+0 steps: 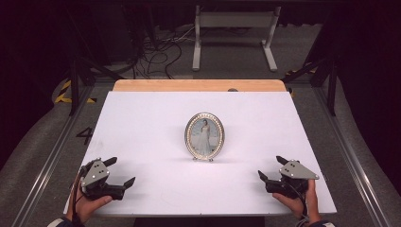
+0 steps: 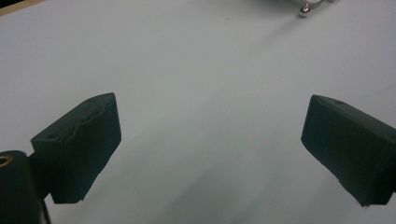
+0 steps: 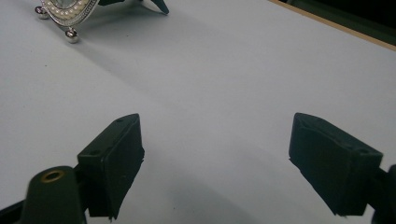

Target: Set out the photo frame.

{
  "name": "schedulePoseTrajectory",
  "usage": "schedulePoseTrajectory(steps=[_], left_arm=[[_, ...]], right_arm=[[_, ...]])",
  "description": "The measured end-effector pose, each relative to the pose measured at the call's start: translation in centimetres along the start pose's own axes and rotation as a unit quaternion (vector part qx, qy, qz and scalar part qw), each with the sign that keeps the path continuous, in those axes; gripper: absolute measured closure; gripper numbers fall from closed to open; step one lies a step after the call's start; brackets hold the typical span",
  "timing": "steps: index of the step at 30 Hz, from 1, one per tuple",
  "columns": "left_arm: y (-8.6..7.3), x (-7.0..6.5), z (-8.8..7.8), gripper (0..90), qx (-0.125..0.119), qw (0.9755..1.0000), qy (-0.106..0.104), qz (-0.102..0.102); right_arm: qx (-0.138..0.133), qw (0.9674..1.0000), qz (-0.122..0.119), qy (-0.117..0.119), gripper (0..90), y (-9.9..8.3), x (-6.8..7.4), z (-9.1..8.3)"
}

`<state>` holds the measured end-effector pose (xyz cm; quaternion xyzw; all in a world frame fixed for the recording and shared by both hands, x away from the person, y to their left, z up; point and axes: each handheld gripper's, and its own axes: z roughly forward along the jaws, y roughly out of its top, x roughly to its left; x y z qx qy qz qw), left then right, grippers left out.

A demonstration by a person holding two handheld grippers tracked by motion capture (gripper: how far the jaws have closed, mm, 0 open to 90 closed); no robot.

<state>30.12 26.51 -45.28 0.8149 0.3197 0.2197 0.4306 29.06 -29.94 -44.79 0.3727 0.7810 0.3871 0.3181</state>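
An oval picture frame [image 1: 204, 136] stands upright near the middle of the white table [image 1: 142, 118], resting on small ball feet with its picture facing the person. Nothing else lies on the table.

The left gripper [image 1: 120, 174] sits low at the near left corner, its jaws spread wide with only bare table between them. In the left gripper view [image 2: 210, 135] one silver foot of the frame peeks in at the top edge, well apart from the jaws. The right gripper [image 1: 272, 169] sits at the near right corner, jaws likewise wide apart and holding nothing. The right gripper view [image 3: 215, 154] shows the frame's pearl-studded lower rim and its back stand at the top left, also well away.

As a judgement, the work on the frame either has not begun or is already finished: it stands steady and untouched, both hands are off it, and each gripper would have to travel inward across the table to reach it.
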Motion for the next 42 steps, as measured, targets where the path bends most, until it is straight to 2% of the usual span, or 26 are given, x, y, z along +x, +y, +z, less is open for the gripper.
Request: schedulePoseTrajectory(steps=[12,21,34,42], left_arm=[[-0.1,0.2,0.5,5.7,0.005,1.0,-0.001,0.003],[-0.1,0.2,0.2,4.9,0.004,0.9999,0.01,0.002],[0.0,0.3,0.9,5.0,0.01,0.9999,0.003,-0.001],[0.2,0.1,1.4,5.1,0.014,0.9999,0.0,0.005]], right_arm=[[-0.001,1.0,0.001,0.0,17.1,0.1,0.0,0.1],[-0.001,1.0,0.004,0.0,16.9,0.1,0.1,-0.1],[0.008,1.0,0.003,-0.001,16.8,-0.1,0.0,0.1],[0.012,0.9999,0.006,0.002,17.3,-0.4,0.0,-0.1]])
